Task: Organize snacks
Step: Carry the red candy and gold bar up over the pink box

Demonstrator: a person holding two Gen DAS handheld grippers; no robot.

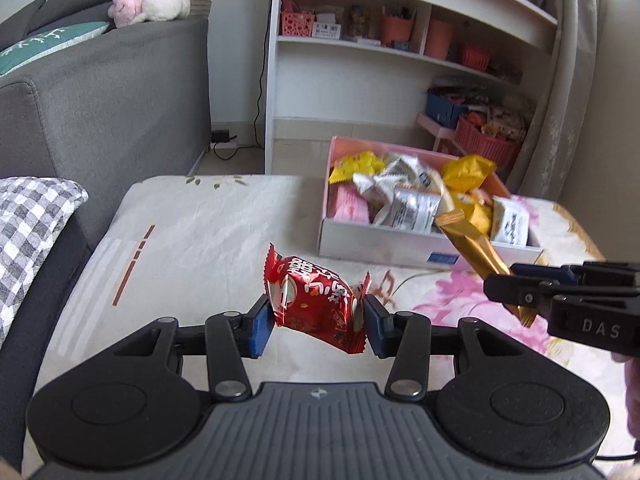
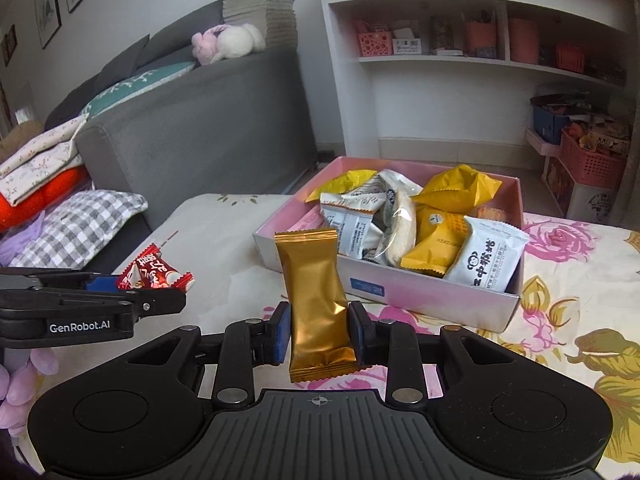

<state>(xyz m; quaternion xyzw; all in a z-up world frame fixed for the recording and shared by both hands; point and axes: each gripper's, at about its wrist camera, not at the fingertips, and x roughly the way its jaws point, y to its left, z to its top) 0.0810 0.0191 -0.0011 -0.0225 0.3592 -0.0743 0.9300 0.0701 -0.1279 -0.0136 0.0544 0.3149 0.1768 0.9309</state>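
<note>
Down at the bottom centre of the left wrist view, the left gripper (image 1: 320, 322) has its blue pads pinching a red snack packet (image 1: 314, 304) from both sides, held up off the floral bedsheet (image 1: 192, 224) with the crimped ends sticking out. Same deal at the bottom centre of the right wrist view: the right gripper (image 2: 319, 330) is clamped narrow on a gold wrapped snack bar (image 2: 316, 304), standing pretty much upright between the pads, its lower end poking out below them.

From the left camera you can see the right gripper coming in from the right edge, gold bar angled toward the upper left. From the right camera the left gripper sits at the left edge, packet just peeking out.

Further out, middle right in both views, a pink snack box (image 2: 400, 280) sits on the sheet, already piled with yellow and white packets (image 2: 486, 262). Behind it there's a white shelf unit (image 2: 440, 60) along the top, and a grey sofa (image 2: 200, 128) in the upper left with a plush toy (image 2: 228, 42) on its arm.
</note>
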